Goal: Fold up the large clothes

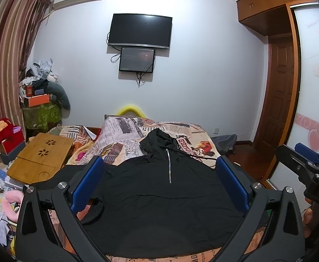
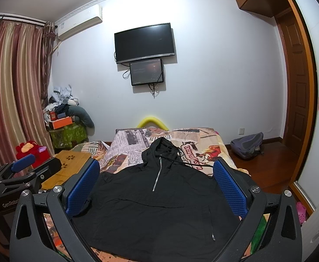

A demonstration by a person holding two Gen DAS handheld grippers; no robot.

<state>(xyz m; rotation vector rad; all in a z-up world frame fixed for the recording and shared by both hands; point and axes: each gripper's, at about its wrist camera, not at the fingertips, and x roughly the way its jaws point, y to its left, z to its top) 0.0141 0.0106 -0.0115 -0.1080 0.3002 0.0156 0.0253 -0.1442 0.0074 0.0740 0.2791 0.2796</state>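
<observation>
You had one black hoodie (image 1: 159,192) spread flat, front up, on the bed (image 1: 194,139), its hood at the far end and its hem nearest you; a single silver zip ran down from the collar, and one black drawstring trailed off to the right over the printed cover. You held two grippers above the near edge of the bed. Your left gripper (image 1: 159,181) had its jaws wide apart, the two blue pads standing either side of the hoodie's body with nothing between them. Your right gripper (image 2: 157,185) was spread just as wide and held nothing either; it hung just to the right of the left one. On the far wall hung two screens, the large television (image 2: 144,42) above and one smaller monitor (image 2: 147,71) touching its lower edge. One wooden lap desk (image 1: 41,157) lay to the left of the hoodie, and one grey backpack (image 2: 247,145) sat on the floor to the right.
</observation>
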